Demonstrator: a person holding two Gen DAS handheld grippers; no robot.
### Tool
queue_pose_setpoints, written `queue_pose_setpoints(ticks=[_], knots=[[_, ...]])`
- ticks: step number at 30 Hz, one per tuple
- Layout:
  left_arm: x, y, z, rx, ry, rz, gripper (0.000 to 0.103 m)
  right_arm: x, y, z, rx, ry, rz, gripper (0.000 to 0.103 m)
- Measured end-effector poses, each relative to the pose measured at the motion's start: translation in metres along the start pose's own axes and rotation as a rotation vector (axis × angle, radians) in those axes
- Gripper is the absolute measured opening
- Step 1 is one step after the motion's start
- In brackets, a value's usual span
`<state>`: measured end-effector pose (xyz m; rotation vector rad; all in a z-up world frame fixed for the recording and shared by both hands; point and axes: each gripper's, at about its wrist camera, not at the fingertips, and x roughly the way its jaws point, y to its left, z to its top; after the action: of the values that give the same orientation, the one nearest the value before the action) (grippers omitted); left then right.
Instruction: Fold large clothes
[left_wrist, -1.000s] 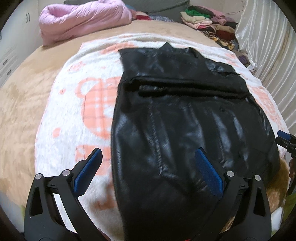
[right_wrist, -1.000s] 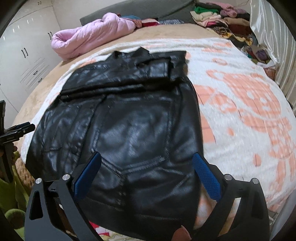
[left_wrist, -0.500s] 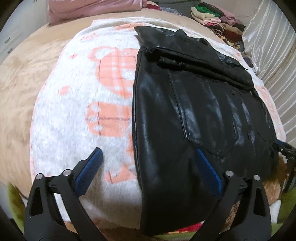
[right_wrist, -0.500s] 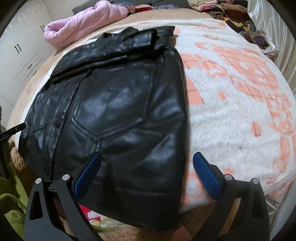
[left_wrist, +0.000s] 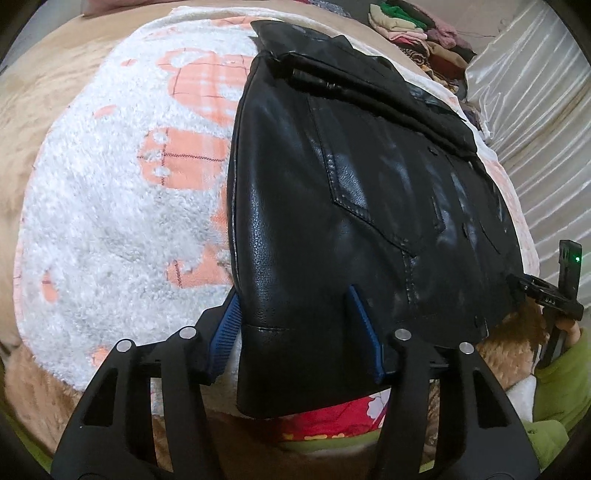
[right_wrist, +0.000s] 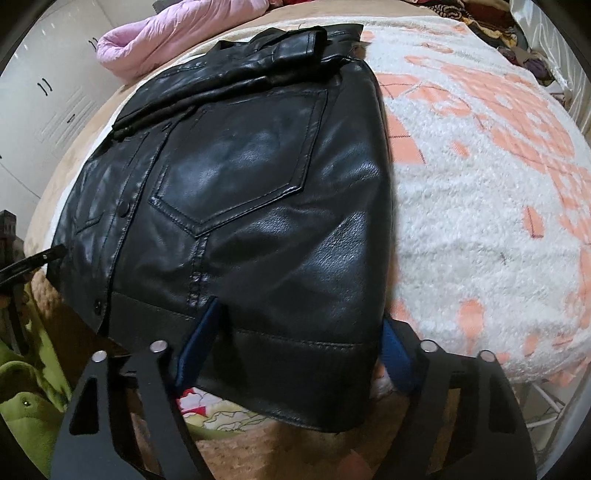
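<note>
Black leather jacket lies flat on a white blanket with orange patterns, its hem hanging over the near edge of the bed — sleeves already folded across the collar end. The left gripper straddles the hem's left corner, its jaws having just been closing; one blue pad sits against the jacket's outer edge, the other on top of the leather. The right gripper straddles the hem's right corner the same way, jaws also just closing, not visibly pinching yet. A pink quilt lies bunched at the far side — well apart.
</note>
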<state>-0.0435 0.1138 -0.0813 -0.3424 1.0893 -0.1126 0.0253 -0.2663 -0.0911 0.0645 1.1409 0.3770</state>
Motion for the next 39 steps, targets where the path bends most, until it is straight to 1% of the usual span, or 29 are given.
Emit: queue_pose_setpoints(ticks=[1,3,4,5,6,7,9,11,12,14,18,19,20,21,22,27,29,36,39], knots=[[0.000,-0.001,0.000,0.003,-0.002,0.006,0.044,-0.001,0.001,0.000,-0.004,-0.001,-0.001,0.072],[-0.001,-0.004,0.001,0.011,-0.010,0.021,0.034,-0.004,0.002,-0.003,-0.018,-0.009,-0.007,0.057],[-0.003,-0.006,0.001,0.018,-0.017,0.030,0.031,-0.006,0.002,-0.005,-0.025,-0.014,-0.006,0.052],[-0.005,-0.006,0.000,0.020,-0.023,0.034,0.024,-0.009,0.002,-0.007,-0.028,-0.021,-0.003,0.041],[-0.007,-0.006,0.000,0.020,-0.028,0.035,0.019,-0.011,0.002,-0.008,-0.028,-0.028,0.006,0.030],[-0.010,-0.006,0.000,0.021,-0.034,0.031,0.017,-0.015,0.001,-0.010,-0.027,-0.042,0.022,0.026],[-0.015,-0.006,0.000,0.023,-0.043,0.025,0.012,-0.022,0.000,-0.013,-0.023,-0.065,0.044,0.021],[-0.022,-0.007,0.000,0.033,-0.053,0.024,0.008,-0.027,0.000,-0.016,-0.014,-0.075,0.078,0.019],[-0.025,-0.007,0.000,0.034,-0.059,0.009,0.006,-0.033,-0.001,-0.018,-0.008,-0.086,0.104,0.018],[-0.037,-0.008,0.002,0.029,-0.077,-0.018,0.006,-0.040,-0.002,-0.018,-0.007,-0.101,0.131,0.018],[-0.063,-0.012,0.007,0.037,-0.115,-0.058,0.005,-0.070,-0.007,-0.017,0.019,-0.160,0.213,0.018],[-0.070,-0.013,0.009,0.041,-0.130,-0.063,0.005,-0.081,-0.008,-0.015,0.023,-0.184,0.225,0.017],[-0.075,-0.014,0.011,0.044,-0.143,-0.066,0.005,-0.089,-0.009,-0.013,0.024,-0.208,0.233,0.012],[-0.080,-0.015,0.014,0.046,-0.156,-0.075,0.005,-0.099,-0.008,-0.008,0.030,-0.236,0.246,0.012],[-0.086,-0.015,0.018,0.045,-0.172,-0.091,0.005,-0.106,-0.009,-0.004,0.034,-0.256,0.253,0.012],[-0.100,-0.023,0.042,0.059,-0.229,-0.108,0.005,-0.130,-0.004,0.025,0.040,-0.356,0.291,0.010],[-0.104,-0.027,0.053,0.064,-0.248,-0.113,0.005,-0.137,-0.002,0.037,0.045,-0.392,0.287,0.010],[-0.110,-0.041,0.091,0.065,-0.313,-0.109,0.005,-0.142,-0.007,0.073,0.101,-0.464,0.290,0.009],[-0.109,-0.049,0.108,0.079,-0.335,-0.077,0.005,-0.143,-0.008,0.085,0.109,-0.485,0.278,0.009]])
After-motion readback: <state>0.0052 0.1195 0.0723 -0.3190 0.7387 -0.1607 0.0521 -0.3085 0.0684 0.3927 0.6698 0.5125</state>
